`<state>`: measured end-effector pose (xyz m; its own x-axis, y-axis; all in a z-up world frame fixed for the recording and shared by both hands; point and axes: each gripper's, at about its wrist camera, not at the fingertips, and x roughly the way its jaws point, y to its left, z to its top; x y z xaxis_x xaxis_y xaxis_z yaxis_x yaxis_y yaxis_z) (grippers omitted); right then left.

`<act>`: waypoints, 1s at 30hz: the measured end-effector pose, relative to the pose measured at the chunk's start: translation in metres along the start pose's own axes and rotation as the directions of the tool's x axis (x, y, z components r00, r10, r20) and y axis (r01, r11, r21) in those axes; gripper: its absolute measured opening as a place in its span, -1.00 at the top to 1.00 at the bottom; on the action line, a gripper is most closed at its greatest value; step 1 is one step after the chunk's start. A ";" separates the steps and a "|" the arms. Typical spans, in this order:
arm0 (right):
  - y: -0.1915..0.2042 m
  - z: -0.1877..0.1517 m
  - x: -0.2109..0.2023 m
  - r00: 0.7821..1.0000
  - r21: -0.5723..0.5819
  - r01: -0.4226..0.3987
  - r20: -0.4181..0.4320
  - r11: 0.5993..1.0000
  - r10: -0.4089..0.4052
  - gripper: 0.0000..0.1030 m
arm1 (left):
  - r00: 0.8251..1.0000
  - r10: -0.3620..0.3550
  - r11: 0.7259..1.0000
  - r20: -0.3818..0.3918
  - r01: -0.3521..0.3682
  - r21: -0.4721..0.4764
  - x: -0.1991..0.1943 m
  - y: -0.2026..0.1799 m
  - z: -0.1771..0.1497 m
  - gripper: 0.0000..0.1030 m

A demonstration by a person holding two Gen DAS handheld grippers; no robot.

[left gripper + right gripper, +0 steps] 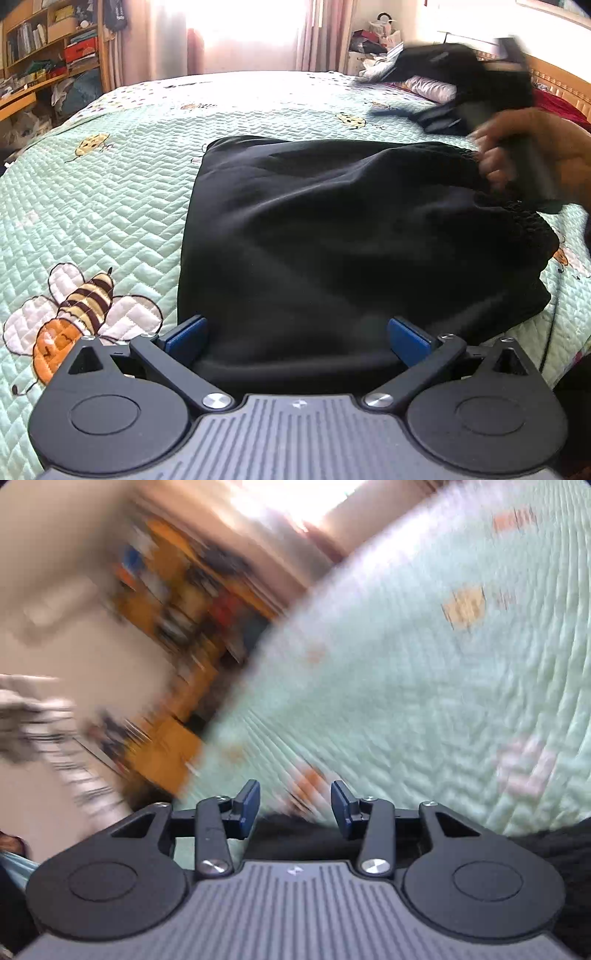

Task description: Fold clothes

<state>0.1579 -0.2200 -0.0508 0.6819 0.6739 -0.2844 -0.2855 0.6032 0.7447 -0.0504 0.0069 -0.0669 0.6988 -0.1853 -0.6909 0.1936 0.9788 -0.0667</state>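
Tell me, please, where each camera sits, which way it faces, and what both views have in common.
Left wrist: sits on the left gripper, faces across the black garment on the bed quilt; blue fingers wide apart, a blurred hand at right.
Right wrist: on the right gripper, tilted, blurred; fingers apart, empty.
Shared: quilt, bookshelf.

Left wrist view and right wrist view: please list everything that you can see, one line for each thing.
black garment: one, black, spread on the bed, near edge between the left claw's fingers
quilt: one, pale green with bees, covers the bed
dark clothes: a pile, black, far right of bed
shelves: one unit, wooden, far left wall
curtains: pink, at bright window
hand: one, blurred, at garment's far right edge
left claw: open, blue pads
right claw: open, nothing between the pads
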 end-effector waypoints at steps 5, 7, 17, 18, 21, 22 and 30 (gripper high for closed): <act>0.028 -0.008 -0.060 0.999 -0.111 -0.041 -0.018 0.993 0.039 -0.11 | 0.996 -0.071 0.997 0.051 0.070 0.033 -0.024 -0.019 0.014 -0.79; 0.029 -0.013 -0.073 0.998 -0.114 -0.064 -0.034 0.991 0.061 -0.11 | 0.984 -0.162 0.984 0.079 0.155 0.085 -0.031 -0.040 0.023 -0.80; -0.007 0.004 -0.085 0.961 -0.010 -0.223 -0.169 0.975 0.218 -0.13 | 0.853 -0.522 0.849 0.005 0.518 0.102 0.040 -0.135 0.056 -0.71; -0.010 0.006 -0.084 0.954 -0.013 -0.234 -0.194 0.972 0.228 -0.14 | 0.853 -0.522 0.848 -0.028 0.522 0.089 0.050 -0.135 0.050 -0.70; -0.025 0.002 -0.068 0.934 -0.023 -0.221 -0.291 0.975 0.204 -0.19 | 0.855 -0.510 0.852 -0.095 0.518 0.083 0.069 -0.136 0.030 -0.70; -0.044 -0.002 -0.058 0.937 -0.016 -0.174 -0.311 0.985 0.161 -0.09 | 0.862 -0.499 0.854 -0.091 0.507 0.114 0.067 -0.139 0.027 -0.71; -0.124 -0.021 -0.043 0.944 0.230 -0.198 -0.219 0.953 0.249 1.00 | 0.898 -0.428 0.874 -0.099 0.440 0.208 0.063 -0.160 0.021 -0.85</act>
<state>0.1494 -0.3144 -0.1436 0.4251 0.8792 -0.2152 -0.2521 0.3434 0.9047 -0.0228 -0.1634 -0.0842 0.4766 -0.5772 -0.6631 0.6198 0.7555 -0.2121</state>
